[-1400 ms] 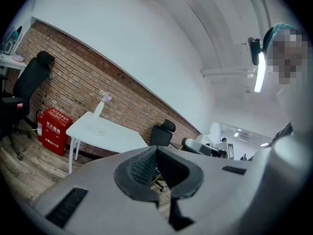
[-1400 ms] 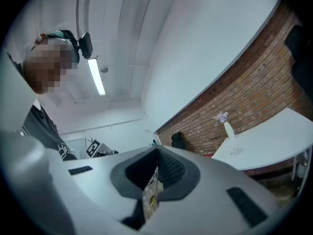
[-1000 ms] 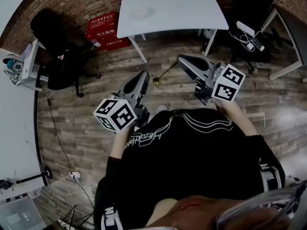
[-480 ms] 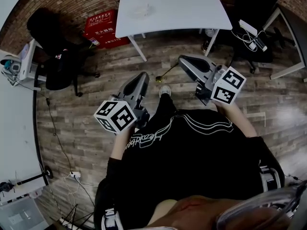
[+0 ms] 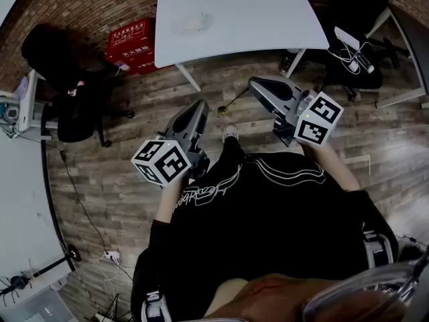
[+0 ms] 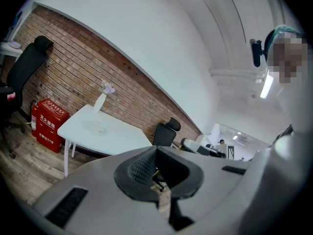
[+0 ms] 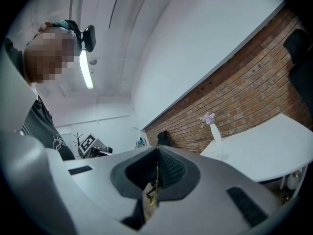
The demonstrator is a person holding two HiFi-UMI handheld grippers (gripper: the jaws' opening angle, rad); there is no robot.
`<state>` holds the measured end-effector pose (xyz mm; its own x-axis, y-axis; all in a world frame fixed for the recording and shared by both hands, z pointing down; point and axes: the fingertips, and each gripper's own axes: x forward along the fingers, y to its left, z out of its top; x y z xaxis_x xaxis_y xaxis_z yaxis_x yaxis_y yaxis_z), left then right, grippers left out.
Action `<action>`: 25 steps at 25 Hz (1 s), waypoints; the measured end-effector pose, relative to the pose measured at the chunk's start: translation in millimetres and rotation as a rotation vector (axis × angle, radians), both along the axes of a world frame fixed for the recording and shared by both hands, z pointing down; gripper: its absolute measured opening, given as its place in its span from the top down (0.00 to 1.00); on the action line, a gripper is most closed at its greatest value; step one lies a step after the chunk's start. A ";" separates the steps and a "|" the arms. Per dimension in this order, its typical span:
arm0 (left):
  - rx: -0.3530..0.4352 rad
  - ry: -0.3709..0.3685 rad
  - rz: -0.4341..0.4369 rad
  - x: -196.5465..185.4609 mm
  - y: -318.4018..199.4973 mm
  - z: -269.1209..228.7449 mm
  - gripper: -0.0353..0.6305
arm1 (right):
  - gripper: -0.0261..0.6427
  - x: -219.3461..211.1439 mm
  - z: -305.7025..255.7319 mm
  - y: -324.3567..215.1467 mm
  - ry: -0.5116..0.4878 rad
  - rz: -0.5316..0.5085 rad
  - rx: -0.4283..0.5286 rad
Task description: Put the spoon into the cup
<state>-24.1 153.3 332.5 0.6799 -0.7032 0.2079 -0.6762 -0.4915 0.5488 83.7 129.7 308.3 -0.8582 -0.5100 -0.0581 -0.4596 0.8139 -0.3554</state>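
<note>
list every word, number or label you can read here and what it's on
"119": on the red box by the brick wall; the white characters beside it are too blurred to read.
White script on the black shirt: unreadable.
Marker cubes: patterns only, no words.

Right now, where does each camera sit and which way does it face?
Head view: on the person's head, looking steeply down at the wood-plank floor and white rectangular table; shows their black top, left gripper and right gripper holding a thin gold spoon.
Left gripper view: on the left gripper, looking along its grey jaws toward the red brick wall; the person's head shows at the edge.
Right gripper view: on the right gripper, likewise; jaws shut on the spoon.
Shared: both gripper views show table and wall.
</note>
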 end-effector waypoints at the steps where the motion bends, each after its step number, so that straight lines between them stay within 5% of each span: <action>1: -0.006 0.001 0.004 -2.6 -13.9 1.2 0.94 | 0.96 -2.7 0.9 -13.8 0.001 0.004 -0.007; 14: -0.012 0.010 0.025 -67.6 -217.2 -5.2 0.94 | 0.96 -50.5 -3.6 -200.1 0.023 0.078 -0.029; 25: -0.004 0.005 0.066 -74.3 -287.9 -1.1 0.94 | 0.96 -50.5 -2.3 -270.2 0.018 0.139 -0.017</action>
